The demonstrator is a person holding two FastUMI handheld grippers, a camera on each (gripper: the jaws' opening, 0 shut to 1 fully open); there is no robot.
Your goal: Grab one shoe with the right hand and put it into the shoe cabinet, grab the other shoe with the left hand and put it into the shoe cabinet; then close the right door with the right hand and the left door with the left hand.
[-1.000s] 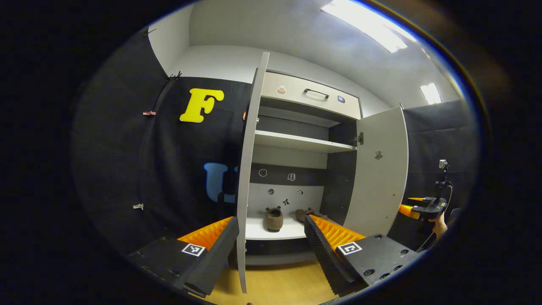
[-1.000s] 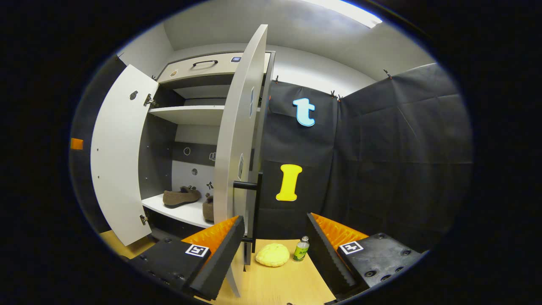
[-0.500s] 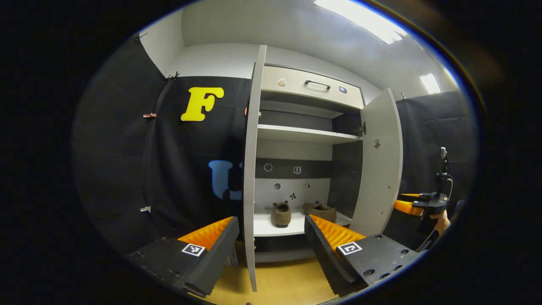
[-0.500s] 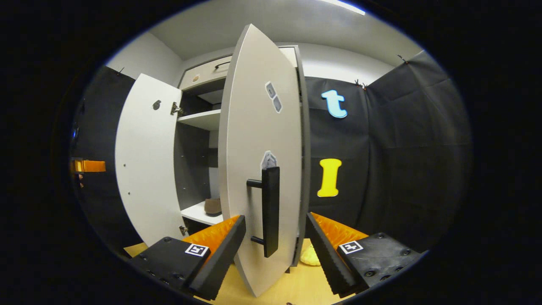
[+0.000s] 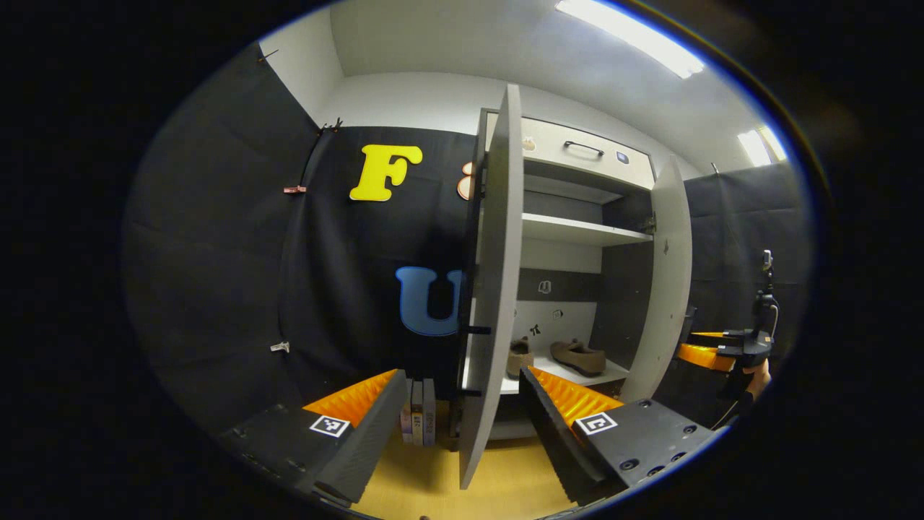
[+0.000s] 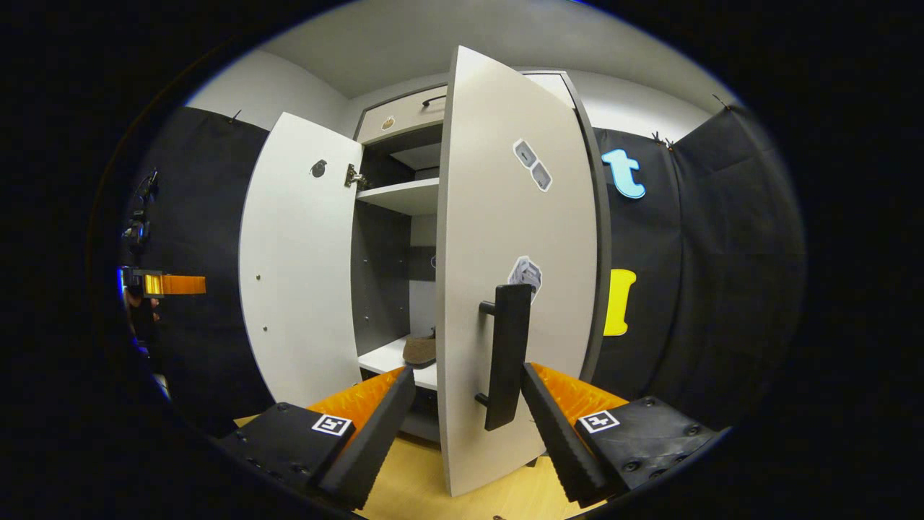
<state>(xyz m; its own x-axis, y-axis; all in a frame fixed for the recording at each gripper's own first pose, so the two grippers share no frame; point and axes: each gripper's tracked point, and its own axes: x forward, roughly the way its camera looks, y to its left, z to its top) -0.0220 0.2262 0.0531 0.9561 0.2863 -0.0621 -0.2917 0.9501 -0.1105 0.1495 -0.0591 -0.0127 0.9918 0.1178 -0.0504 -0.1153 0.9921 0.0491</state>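
Both pairs of fingers stand spread wide with nothing between the pads: the left gripper (image 5: 462, 419) faces the edge of the left door (image 5: 491, 289), and the right gripper (image 6: 468, 426) faces the front of the right door (image 6: 516, 289), whose black bar handle (image 6: 504, 354) hangs just ahead of the gap between its fingers.

From the left gripper view, the shoe cabinet (image 5: 570, 238) is open, with both doors swung out, a drawer with a handle across the top and a white shelf partway up. Two brown shoes (image 5: 577, 355) sit side by side on the lower shelf, one toe-on and one in profile. The right gripper view lets you see just the tip of one shoe (image 6: 420, 350) past the door's edge, but gives the stickers on the right door's face. Off to the side in the left gripper view, a hand (image 5: 758, 372) holds the other orange gripper beside the right door.

A few books (image 5: 420, 412) stand upright on the pale wood floor (image 5: 426, 477) beside the cabinet. Black cloth lines the booth; strip lights glow overhead.
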